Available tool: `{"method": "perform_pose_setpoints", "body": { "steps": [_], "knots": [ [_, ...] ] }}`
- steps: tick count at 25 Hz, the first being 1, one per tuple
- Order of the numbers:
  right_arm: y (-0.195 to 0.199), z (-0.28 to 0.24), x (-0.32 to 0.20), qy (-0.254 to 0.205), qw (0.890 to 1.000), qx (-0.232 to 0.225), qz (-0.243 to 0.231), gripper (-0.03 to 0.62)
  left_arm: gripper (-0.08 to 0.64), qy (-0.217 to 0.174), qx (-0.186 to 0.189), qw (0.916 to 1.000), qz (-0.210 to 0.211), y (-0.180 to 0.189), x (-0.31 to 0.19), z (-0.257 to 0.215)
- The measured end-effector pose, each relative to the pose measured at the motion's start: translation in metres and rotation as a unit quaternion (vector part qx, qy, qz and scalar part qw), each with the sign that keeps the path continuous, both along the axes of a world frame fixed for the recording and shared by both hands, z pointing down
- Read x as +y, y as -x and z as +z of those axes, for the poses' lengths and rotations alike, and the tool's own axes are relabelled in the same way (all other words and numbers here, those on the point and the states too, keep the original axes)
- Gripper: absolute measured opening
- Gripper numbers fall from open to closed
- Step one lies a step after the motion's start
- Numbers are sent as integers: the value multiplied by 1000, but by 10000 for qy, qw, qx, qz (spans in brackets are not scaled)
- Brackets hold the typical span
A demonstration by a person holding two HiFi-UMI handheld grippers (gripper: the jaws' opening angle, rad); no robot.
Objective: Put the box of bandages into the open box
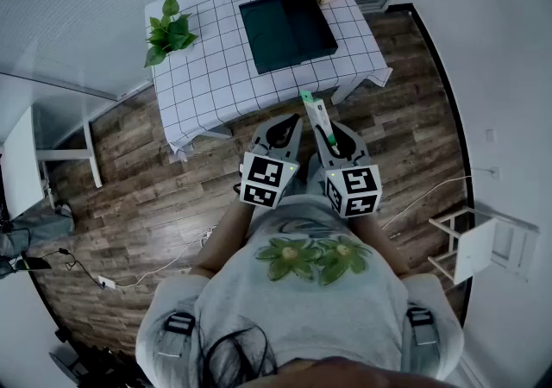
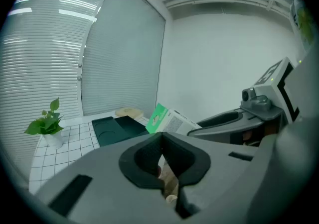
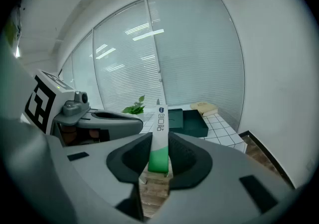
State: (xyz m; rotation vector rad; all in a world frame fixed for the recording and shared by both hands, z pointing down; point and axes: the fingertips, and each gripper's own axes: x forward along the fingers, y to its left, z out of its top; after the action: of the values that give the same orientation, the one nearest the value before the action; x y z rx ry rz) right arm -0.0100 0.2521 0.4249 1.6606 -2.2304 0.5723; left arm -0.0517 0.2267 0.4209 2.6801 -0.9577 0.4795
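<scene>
Holding the box of bandages edge-on in the right tongs, well short of the open box; showing the left tongs pressed together, empty, equally short of it; grasp done, reaching over the worktop and lowering into the open box remaining

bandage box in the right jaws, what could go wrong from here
1. The slim white-and-green bandage box is pinched at its near end by the right gripper; sticking far past the jaws, it could tilt or slip.
2. The open dark green box on the checked-cloth table lies in two halves side by side; a release could hit the wrong half.
</scene>
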Motion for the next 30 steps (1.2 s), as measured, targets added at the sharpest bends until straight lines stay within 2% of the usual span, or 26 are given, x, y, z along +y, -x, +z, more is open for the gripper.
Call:
{"method": "perform_pose_setpoints", "body": {
  "steps": [6, 15, 23, 30],
  "knots": [
    [10, -10, 15, -36, 9999, 89, 59, 94, 6, 0, 81, 9999, -98, 21, 12, -7],
    [3, -13, 17, -75, 9996, 134, 230, 94, 7, 72, 191, 9997, -161, 24, 12, -2],
    [1, -8, -19, -185, 9996, 195, 69, 94, 7, 3, 46, 9999, -140, 12, -17, 2],
    [-23, -7, -66, -128, 9998, 71, 132, 94, 6, -36, -112, 9997, -216, 1, -64, -1]
  ]
}}
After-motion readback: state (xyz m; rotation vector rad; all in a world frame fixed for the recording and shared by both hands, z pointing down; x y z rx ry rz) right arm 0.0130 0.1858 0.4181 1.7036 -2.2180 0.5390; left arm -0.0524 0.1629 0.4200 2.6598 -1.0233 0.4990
